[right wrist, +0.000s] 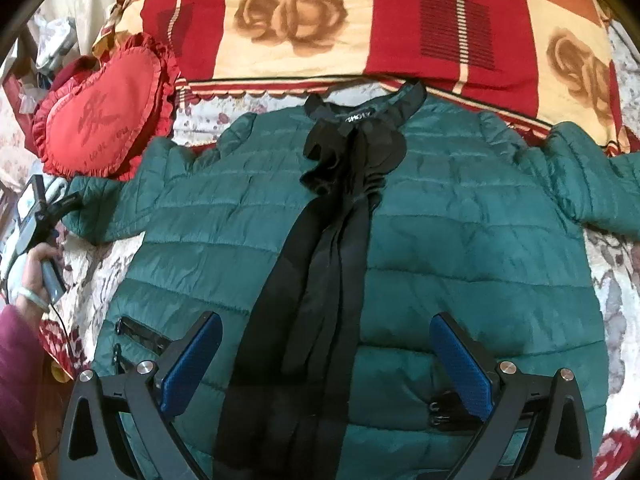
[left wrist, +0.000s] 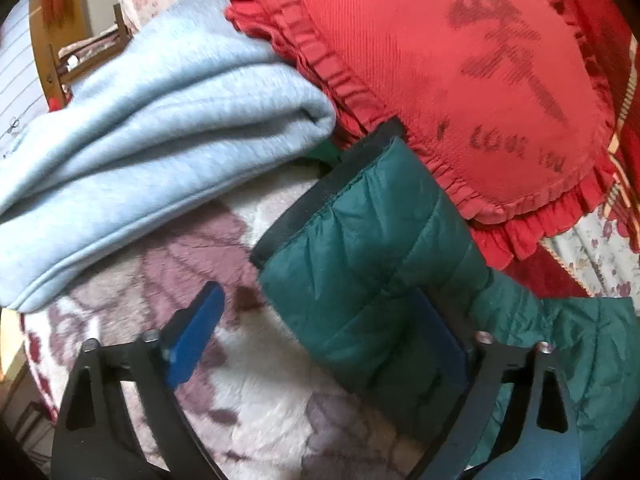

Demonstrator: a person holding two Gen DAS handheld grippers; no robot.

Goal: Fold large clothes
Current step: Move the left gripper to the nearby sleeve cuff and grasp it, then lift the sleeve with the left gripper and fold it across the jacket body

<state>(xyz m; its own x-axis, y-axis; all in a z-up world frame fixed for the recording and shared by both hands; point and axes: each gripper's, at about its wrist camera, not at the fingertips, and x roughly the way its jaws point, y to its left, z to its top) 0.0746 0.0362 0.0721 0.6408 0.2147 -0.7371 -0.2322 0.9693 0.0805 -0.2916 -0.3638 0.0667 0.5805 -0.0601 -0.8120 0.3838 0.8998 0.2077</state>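
A dark green quilted jacket (right wrist: 440, 240) lies flat, front up, on the bed, with a black ruffled trim (right wrist: 320, 240) down its middle and both sleeves spread out. My right gripper (right wrist: 326, 356) hovers open over the jacket's lower front, its blue pads either side of the trim and nothing gripped. In the left wrist view the jacket's sleeve (left wrist: 360, 260), ending in a black cuff (left wrist: 320, 192), lies between my left gripper's (left wrist: 318, 300) fingers. The right finger is partly hidden under the sleeve, and the left pad (left wrist: 196, 332) stands clear of it. The right wrist view shows the left gripper (right wrist: 44, 216) held by a hand (right wrist: 34, 272).
A red heart cushion (left wrist: 460, 80) with a frill lies just beyond the sleeve cuff. A folded light blue garment (left wrist: 160, 120) sits to the cuff's left. A floral blanket (left wrist: 140, 280) covers the bed, and a red and cream quilt (right wrist: 320, 20) lies past the collar.
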